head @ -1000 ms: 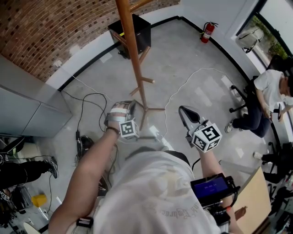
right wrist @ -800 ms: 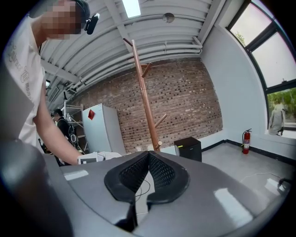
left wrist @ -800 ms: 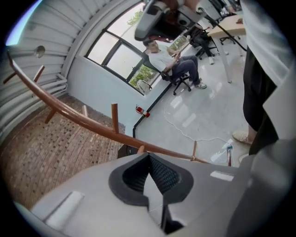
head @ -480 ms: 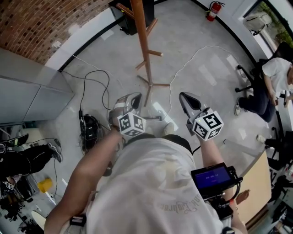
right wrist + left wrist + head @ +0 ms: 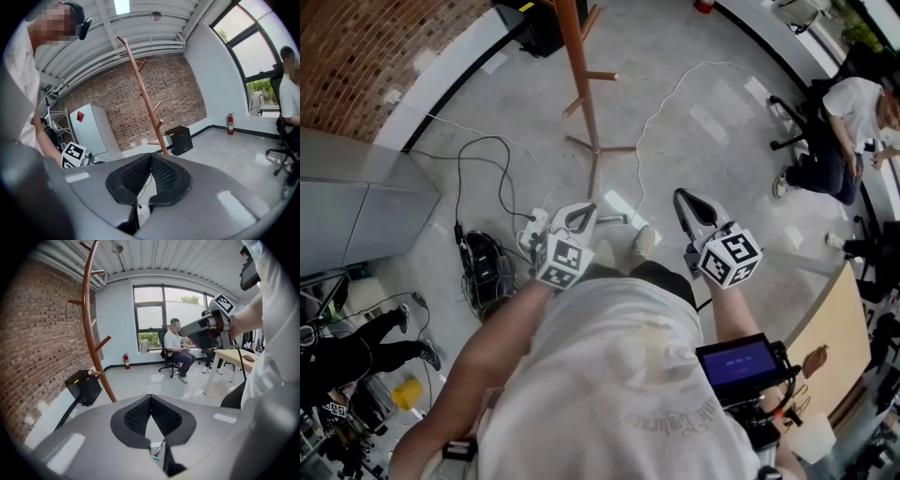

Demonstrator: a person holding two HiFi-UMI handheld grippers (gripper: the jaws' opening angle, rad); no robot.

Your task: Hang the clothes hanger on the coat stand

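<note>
**Both tongs closed and empty, on your side of the coat stand**

You hold both grippers out in front of your chest, on the near side of the coat stand. Your left gripper sits just short of the stand's foot. Its jaws are pressed together, the ribbed pads meet at the tip, and nothing is caught between them. Your right gripper is to the right of the foot, with its jaws likewise closed on nothing. Neither gripper touches the stand, and bare grey floor lies between them and its legs.

The coat stand is a wooden pole standing upright on spread legs, with short pegs angling out from it. In the left gripper view it rises at the left edge, and in the right gripper view it stands ahead against the brick wall. The hanger shows in none of the views, so you cannot tell from them where it is.

Beyond the stand, a black box sits at the foot of the brick wall. A white cable snakes over the floor to the right of the stand. A black cable loops to its left. Well to the right of the stand, a person sits on an office chair. A fire extinguisher stands against the far wall, past the stand.
</note>
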